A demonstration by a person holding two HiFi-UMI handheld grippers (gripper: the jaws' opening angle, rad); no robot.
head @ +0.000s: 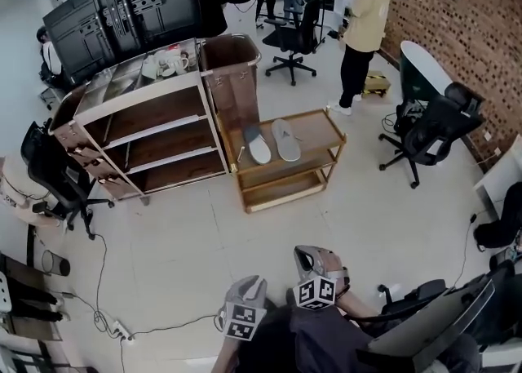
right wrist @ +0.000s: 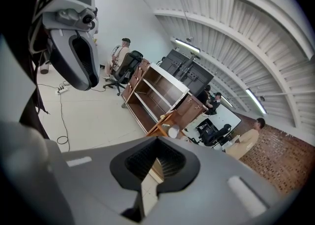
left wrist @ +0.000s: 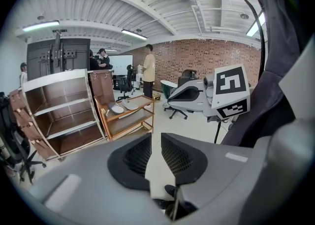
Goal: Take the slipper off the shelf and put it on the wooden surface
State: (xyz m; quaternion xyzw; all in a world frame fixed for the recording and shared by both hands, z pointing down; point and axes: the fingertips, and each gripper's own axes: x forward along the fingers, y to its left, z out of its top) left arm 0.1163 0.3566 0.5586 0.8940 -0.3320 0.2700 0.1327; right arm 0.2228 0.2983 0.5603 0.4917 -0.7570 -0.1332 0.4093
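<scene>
On the top board of the low wooden cart, beside the shelf unit, a whitish slipper and a grey slipper are laid side by side, apparently not touching. Well away, the left gripper is held slightly parted and empty, and the right gripper is clenched on nothing.

Head cam sits high and stares steeply down at the floor. The left hand-held gripper and right hand-held gripper are right at its bottom edge, with the shelf and wooden surface well off ahead. Left gripper view sits low, looking level across the room. Right gripper view is rolled sideways, half of it ceiling. All three catch the shelf and wooden surface.
</scene>
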